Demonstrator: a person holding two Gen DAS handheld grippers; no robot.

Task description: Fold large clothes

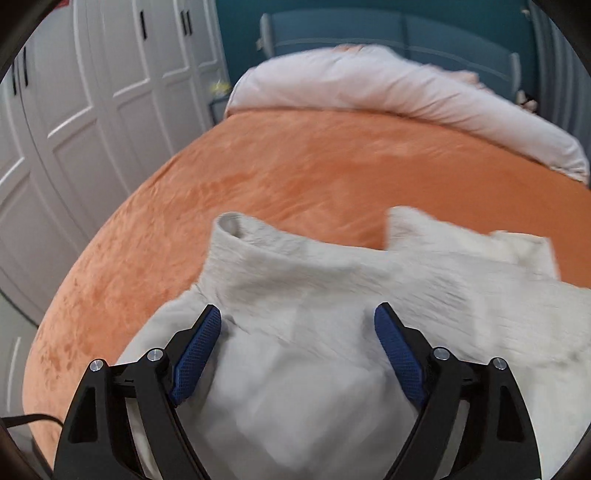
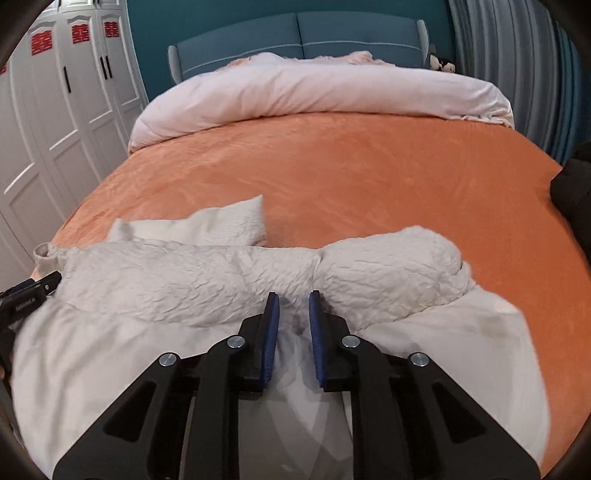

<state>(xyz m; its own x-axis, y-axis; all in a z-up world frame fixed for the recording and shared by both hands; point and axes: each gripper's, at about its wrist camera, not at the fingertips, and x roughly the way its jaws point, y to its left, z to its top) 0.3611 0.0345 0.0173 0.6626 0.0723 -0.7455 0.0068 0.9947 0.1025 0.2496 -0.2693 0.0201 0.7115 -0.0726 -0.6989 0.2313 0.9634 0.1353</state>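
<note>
A large cream crinkled garment (image 2: 207,280) lies bunched at the near edge of the bed on an orange cover (image 2: 351,173). It also shows in the left wrist view (image 1: 314,295), with a sleeve cuff (image 1: 231,223) sticking up. My left gripper (image 1: 297,319) is open wide just above the cloth, empty. Its tip shows at the left edge of the right wrist view (image 2: 40,284). My right gripper (image 2: 293,299) is nearly closed, with a fold of the garment's smooth white cloth pinched between the blue pads.
A pale pink duvet (image 2: 314,92) is rolled back at the head of the bed by a blue headboard (image 2: 299,35). White wardrobe doors (image 1: 92,110) stand to the left. A dark object (image 2: 572,184) sits at the right bed edge.
</note>
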